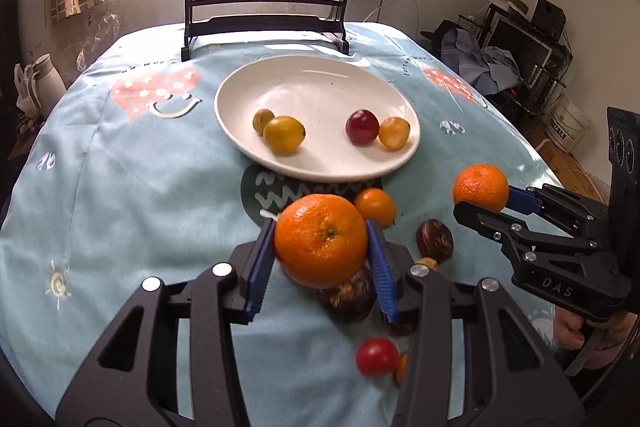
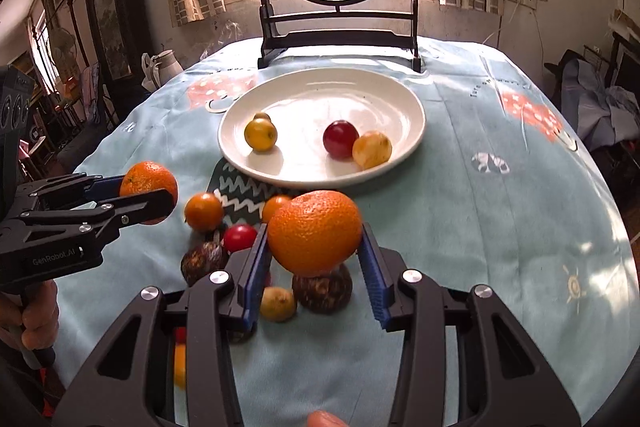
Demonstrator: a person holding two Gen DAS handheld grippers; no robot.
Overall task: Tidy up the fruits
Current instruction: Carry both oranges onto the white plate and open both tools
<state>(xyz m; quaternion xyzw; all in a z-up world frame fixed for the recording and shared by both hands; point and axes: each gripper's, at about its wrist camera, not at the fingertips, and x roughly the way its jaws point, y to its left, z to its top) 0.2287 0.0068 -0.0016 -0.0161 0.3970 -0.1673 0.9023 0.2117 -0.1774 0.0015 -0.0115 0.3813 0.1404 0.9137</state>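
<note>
My left gripper (image 1: pixel 320 227) is shut on a big orange (image 1: pixel 320 247), held above the cloth in front of the white plate (image 1: pixel 320 175). My right gripper (image 2: pixel 314 231) is shut on a second orange (image 2: pixel 314 233). Each wrist view catches the other gripper from the side: the right gripper (image 1: pixel 484 201) with its orange (image 1: pixel 480 185), the left gripper (image 2: pixel 146 193) with its orange (image 2: pixel 148 183). On the plate (image 2: pixel 320 183) lie two yellow fruits (image 1: pixel 284 134), a red one (image 1: pixel 362 127) and a yellow-orange one (image 1: pixel 394 133).
Loose fruit lies on the blue tablecloth (image 1: pixel 140 207) below the grippers: a small orange fruit (image 1: pixel 375 207), dark brown ones (image 1: pixel 434 239), a red one (image 1: pixel 376 357), a yellowish one (image 2: pixel 277 303). A black-framed round painted screen (image 1: pixel 272 15) stands behind the plate.
</note>
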